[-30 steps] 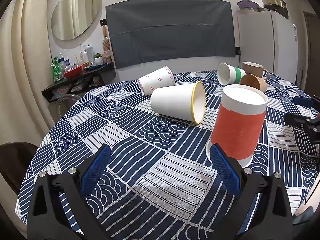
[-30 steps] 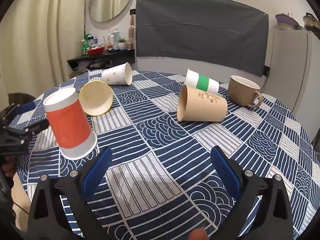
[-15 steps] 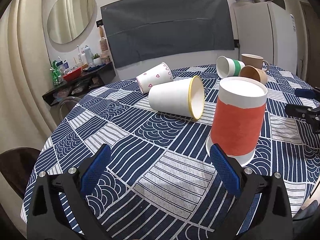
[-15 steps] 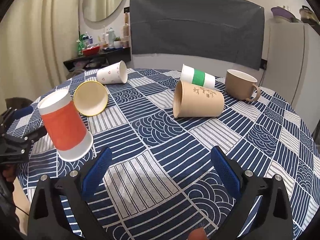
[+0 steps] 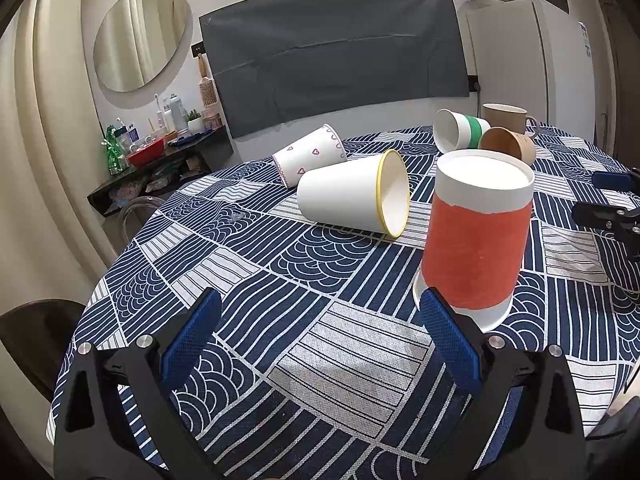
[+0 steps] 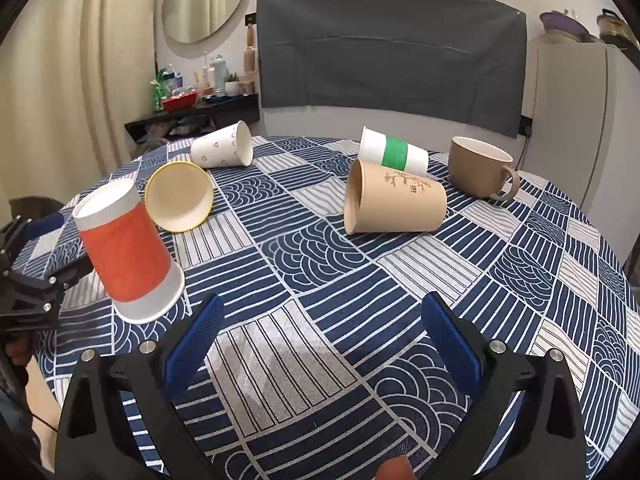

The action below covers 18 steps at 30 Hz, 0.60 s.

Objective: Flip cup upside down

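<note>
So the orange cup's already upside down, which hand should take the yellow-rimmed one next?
Probably the left. Its open gripper faces the yellow-rimmed cup almost straight ahead, beside the orange cup. The right gripper, also open, sees it far off to its left.

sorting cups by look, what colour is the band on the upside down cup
Orange-red band on a white cup, clearest in the left wrist view.

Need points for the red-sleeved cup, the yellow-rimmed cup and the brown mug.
red-sleeved cup (image 5: pixel 476 252): left wrist view, middle of the red sleeve.
yellow-rimmed cup (image 5: pixel 340 198): left wrist view, white side wall.
brown mug (image 6: pixel 474 174): right wrist view, outer wall of the body, left of the handle.
</note>
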{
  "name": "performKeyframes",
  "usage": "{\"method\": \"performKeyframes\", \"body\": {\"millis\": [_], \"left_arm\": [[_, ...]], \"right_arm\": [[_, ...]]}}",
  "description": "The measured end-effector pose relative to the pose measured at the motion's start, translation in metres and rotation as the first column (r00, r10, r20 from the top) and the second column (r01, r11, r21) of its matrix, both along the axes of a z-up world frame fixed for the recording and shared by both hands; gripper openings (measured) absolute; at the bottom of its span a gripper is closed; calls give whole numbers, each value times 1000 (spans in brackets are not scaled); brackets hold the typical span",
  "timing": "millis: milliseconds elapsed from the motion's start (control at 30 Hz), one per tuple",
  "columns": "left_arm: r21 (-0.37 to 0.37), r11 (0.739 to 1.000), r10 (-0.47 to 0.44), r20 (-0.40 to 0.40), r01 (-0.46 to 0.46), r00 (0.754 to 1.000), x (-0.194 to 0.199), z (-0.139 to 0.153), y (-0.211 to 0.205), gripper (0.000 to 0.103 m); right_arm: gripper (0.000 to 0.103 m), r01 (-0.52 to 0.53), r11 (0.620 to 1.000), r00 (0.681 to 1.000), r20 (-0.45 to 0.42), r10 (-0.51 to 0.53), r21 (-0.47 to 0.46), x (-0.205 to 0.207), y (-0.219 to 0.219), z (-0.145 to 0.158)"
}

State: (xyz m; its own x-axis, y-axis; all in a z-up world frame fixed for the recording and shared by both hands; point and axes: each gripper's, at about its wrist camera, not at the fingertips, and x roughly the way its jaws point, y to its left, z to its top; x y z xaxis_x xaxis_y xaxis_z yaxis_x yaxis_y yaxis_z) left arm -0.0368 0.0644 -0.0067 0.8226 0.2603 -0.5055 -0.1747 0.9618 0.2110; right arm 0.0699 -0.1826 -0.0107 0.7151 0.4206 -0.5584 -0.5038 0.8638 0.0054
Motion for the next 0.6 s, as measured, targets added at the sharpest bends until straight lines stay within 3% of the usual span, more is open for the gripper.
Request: {"method": "performKeyframes", "body": {"millis": [600], "left_arm": [[-19,1000,-3,-10,3,1000,1,0,2,97]], "right_arm": [[95,0,1000,1000,-1,0,-3,0,1,0]]}}
